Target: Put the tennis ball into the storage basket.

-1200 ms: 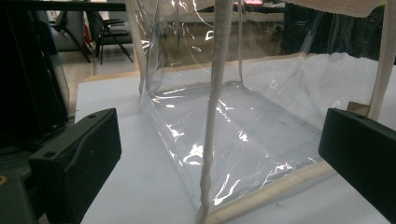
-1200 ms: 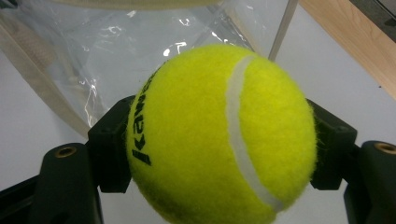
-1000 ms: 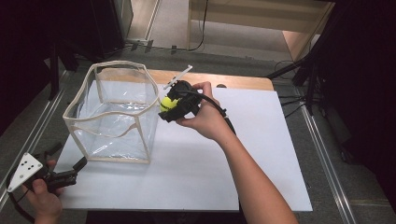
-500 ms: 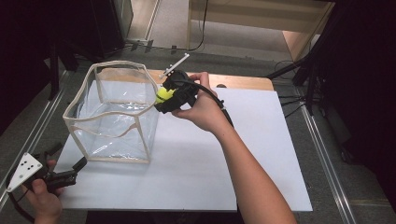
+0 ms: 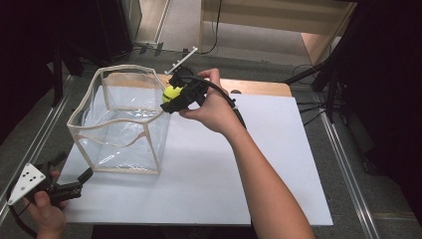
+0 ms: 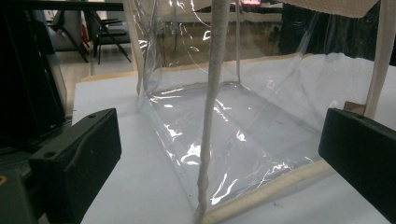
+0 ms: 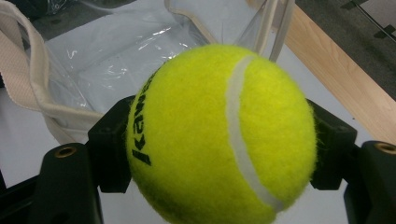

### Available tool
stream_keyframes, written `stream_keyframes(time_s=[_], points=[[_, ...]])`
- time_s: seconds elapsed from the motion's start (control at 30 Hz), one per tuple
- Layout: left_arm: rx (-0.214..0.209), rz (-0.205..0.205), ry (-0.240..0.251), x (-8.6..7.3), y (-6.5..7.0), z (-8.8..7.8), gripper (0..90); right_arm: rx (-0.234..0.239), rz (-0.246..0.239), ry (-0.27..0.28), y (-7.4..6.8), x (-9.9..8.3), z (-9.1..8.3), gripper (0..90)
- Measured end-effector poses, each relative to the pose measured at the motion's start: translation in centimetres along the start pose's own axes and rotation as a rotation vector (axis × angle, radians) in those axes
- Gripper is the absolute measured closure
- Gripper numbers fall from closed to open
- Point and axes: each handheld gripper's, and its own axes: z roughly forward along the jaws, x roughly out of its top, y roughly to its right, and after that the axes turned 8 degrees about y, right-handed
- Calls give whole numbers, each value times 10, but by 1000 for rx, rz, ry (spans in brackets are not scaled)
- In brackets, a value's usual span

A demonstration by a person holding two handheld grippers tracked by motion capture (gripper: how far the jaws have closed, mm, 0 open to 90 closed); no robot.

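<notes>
Left tongs (image 5: 83,175), at the lower left of the high view, are held low at the table (image 5: 278,164) edge with jaws spread wide and nothing between them; in the left gripper view the two black jaws stand well apart on either side of a near corner seam of the bag (image 6: 243,121), without contact. No grip on the bag is made.

Centre-left of the high view, the bag (image 5: 119,119), clear with cream trim, is seen standing open-topped on the white table. Its rim is wavy and its walls slack.

Right tongs (image 5: 168,95), just above the bag's right rim in the upper centre of the high view, are clamped on a ball (image 5: 172,92). In the right gripper view the yellow ball (image 7: 219,135) is seen pinched at its two sides by the jaws, with the bag mouth below and behind it.

Risks noted:
- The ball is judged to sit over the rim rather than over the opening; if released here, it could strike the trim and roll off across the table.
- The bag is unsteadied; a knock from the right tongs could fold the soft wall or tip the bag.
- A side pinch on a felt ball may slip if tilted.
</notes>
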Motion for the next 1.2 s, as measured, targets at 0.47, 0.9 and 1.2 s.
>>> stream_keyframes(time_s=[0.47,0.9,1.2], points=[[1,5,-4,0,1,1,0,5,-4,-10,0,18,6,241],[0,3,0,0,1,1,0,11,-6,-22,-3,26,17,240],[-1,3,-2,0,1,1,0,36,-24,-27,-12,31,30,241]])
